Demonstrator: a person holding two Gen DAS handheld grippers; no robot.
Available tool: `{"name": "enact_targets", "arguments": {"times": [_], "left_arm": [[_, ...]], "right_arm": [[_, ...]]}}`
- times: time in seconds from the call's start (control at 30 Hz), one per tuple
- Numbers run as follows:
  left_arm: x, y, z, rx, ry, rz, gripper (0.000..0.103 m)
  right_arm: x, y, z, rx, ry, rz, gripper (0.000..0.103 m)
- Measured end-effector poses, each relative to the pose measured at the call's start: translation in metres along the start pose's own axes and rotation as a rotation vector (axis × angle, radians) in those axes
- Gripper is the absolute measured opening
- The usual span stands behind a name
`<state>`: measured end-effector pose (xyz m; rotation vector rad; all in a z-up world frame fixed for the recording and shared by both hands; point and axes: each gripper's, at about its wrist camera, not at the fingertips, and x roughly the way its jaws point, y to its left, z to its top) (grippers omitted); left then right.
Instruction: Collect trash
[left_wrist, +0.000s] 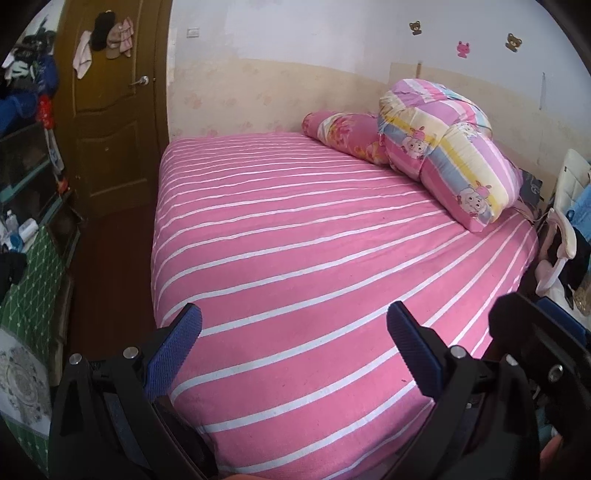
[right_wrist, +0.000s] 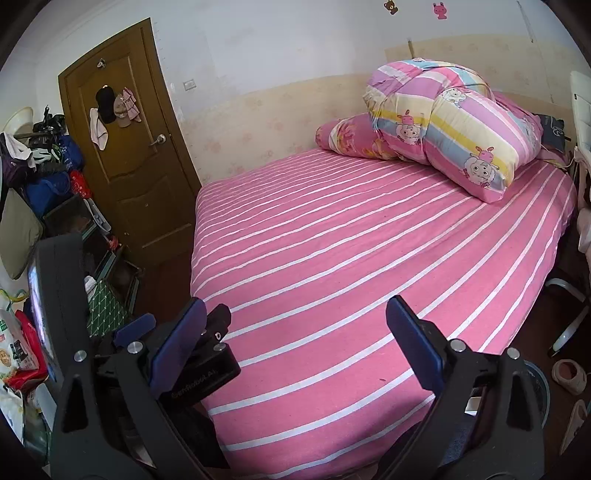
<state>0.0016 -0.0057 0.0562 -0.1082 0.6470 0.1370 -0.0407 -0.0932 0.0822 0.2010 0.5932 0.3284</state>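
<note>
Left gripper (left_wrist: 293, 328) and right gripper (right_wrist: 295, 325): both spread wide, empty, above the pink striped bed (left_wrist: 295, 229); no trash identifiable.

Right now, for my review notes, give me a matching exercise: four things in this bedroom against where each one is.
Things:
1. folded quilt
2. caps
3. bear sticker
4. left tongs

Places:
A. hanging on the brown door
B. high on the white wall
C. open over the near part of the striped bed, nothing between them
D. piled at the far right of the bed

Pairs: 1-D, 2-A, 3-B, 4-C
</note>
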Motion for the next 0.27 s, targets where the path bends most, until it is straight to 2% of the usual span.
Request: {"name": "enact_targets", "arguments": {"times": [0.27], "left_arm": [[0.0082, -0.0033, 0.0007, -0.013, 0.048, -0.010, 0.097]], "right_arm": [[-0.0023, 0.0104, -0.0020, 0.023, 0.002, -0.004, 0.097]]}}
